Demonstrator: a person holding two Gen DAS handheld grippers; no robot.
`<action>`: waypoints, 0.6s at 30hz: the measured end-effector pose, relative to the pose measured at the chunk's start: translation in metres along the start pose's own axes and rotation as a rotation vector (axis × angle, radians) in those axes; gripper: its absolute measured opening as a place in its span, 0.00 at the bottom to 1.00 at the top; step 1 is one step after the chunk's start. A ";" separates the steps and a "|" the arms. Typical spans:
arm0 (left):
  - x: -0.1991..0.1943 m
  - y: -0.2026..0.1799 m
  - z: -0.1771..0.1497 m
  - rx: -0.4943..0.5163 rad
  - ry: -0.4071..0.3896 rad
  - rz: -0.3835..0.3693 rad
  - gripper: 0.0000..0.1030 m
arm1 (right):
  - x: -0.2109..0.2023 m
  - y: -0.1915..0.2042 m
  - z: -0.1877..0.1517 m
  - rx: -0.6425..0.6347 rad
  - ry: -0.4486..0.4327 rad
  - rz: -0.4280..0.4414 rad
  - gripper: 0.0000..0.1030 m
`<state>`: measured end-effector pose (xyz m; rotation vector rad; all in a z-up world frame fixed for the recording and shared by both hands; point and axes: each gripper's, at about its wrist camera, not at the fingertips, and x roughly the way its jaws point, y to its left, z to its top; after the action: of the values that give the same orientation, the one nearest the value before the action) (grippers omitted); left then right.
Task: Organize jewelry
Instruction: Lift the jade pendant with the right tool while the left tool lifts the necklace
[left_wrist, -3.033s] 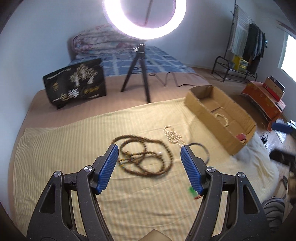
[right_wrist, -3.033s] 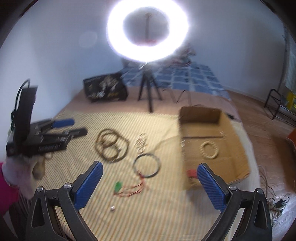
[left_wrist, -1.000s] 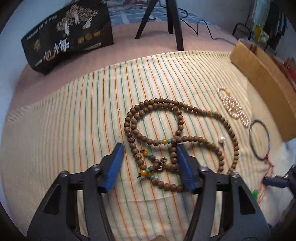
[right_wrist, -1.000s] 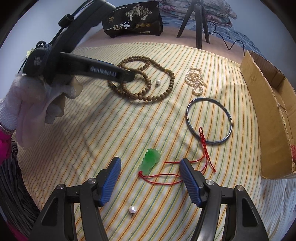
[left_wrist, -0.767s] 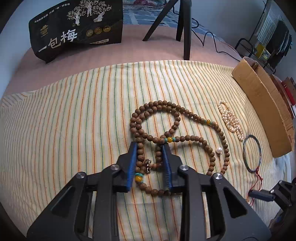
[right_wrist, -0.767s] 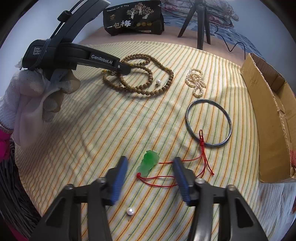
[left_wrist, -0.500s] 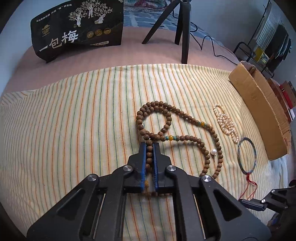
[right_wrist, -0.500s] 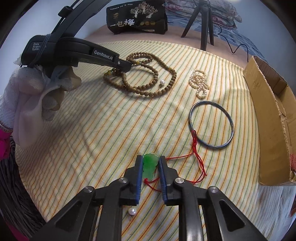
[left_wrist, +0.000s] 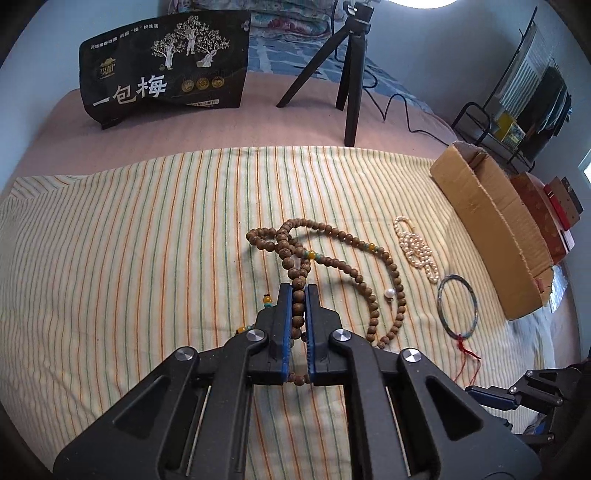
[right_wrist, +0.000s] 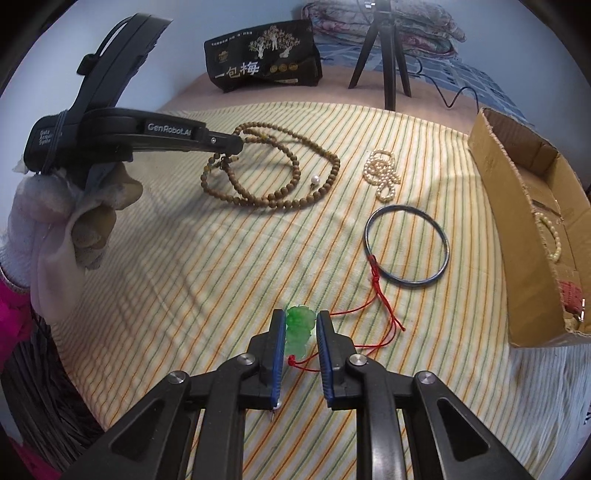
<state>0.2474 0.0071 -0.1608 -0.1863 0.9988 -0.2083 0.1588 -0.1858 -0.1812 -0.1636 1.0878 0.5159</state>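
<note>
My left gripper (left_wrist: 298, 291) is shut on a strand of the brown wooden bead necklace (left_wrist: 373, 254), which is lifted at the grip while the rest trails on the striped cloth (left_wrist: 129, 240). In the right wrist view the left gripper (right_wrist: 232, 142) holds the bead necklace (right_wrist: 295, 170) at its left end. My right gripper (right_wrist: 301, 321) is shut on the green jade pendant (right_wrist: 299, 325), whose red cord (right_wrist: 380, 295) runs to the dark bangle (right_wrist: 406, 245). A pearl strand (right_wrist: 382, 173) lies beside the cardboard box (right_wrist: 517, 206).
A black printed bag (left_wrist: 162, 66) and a tripod (left_wrist: 347, 74) stand at the back. The box holds a pearl bracelet (right_wrist: 552, 236) and something red (right_wrist: 570, 295). A loose pearl (left_wrist: 388, 293) lies inside the bead loop. The cloth's front edge drops off below.
Both grippers closed: the left on the bead necklace, the right on the green pendant. The necklace has since been pulled up and dragged into a narrower shape.
</note>
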 end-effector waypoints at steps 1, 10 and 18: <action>-0.003 0.000 -0.001 -0.002 -0.005 -0.006 0.04 | -0.002 0.000 0.001 0.003 -0.007 0.000 0.15; -0.035 -0.001 0.003 -0.011 -0.055 -0.041 0.04 | -0.037 0.002 0.005 0.014 -0.078 -0.008 0.15; -0.072 -0.010 0.010 -0.005 -0.122 -0.073 0.04 | -0.069 -0.004 0.007 0.039 -0.141 -0.023 0.15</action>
<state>0.2175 0.0171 -0.0946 -0.2380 0.8721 -0.2579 0.1415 -0.2091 -0.1184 -0.1040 0.9570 0.4787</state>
